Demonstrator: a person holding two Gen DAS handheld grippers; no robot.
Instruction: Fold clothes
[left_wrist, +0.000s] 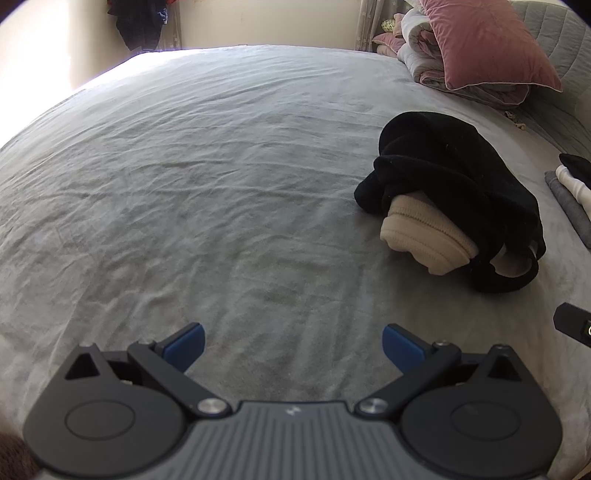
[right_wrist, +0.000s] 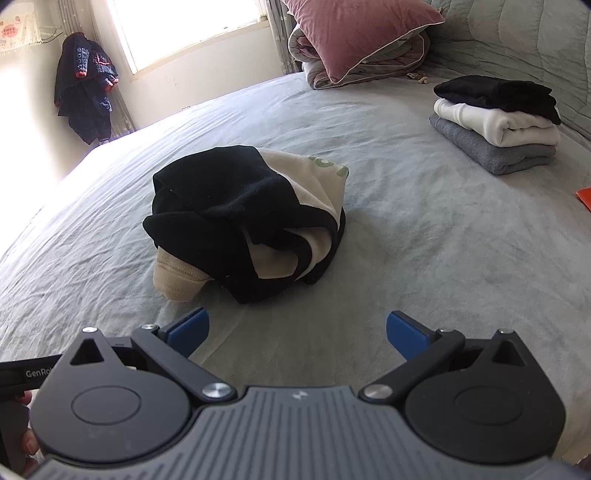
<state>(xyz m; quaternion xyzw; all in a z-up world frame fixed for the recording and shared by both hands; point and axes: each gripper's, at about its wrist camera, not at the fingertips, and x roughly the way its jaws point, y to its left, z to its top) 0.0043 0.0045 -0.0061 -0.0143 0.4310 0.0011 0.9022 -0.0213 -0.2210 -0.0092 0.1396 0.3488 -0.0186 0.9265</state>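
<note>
While both grippers hang over the big grey bed (left_wrist: 207, 177), a messy pile of clothes (right_wrist: 243, 218) sits on the sheet, and everything else can be told from that pile. The pile is a black top bunched up with a cream one, and a tan ribbed cuff (right_wrist: 177, 277) pokes out at its near left side. The right gripper (right_wrist: 297, 330) is just in front of the pile, close to it but not touching. Its two blue fingertips (right_wrist: 190, 328) are spread wide apart with nothing between them, only bare sheet. The left gripper (left_wrist: 293, 345) is to the left of the pile and a bit farther from it. Its blue fingertips (left_wrist: 186, 343) are spread wide too, and they hold nothing. From the left camera the pile (left_wrist: 454, 192) shows off to the right, with the tan cuff (left_wrist: 424, 236) sticking out toward the camera. Behind the pile and to the right is a neat stack of folded clothes (right_wrist: 498, 122), grey at the bottom, white in the middle, black on top. Farther back from the pile, a pink pillow (right_wrist: 354, 33) leans on a rolled-up blanket (right_wrist: 317, 62). Far off to the left behind the pile, dark clothes (right_wrist: 85, 88) hang in the corner by a bright window (right_wrist: 184, 26).
</note>
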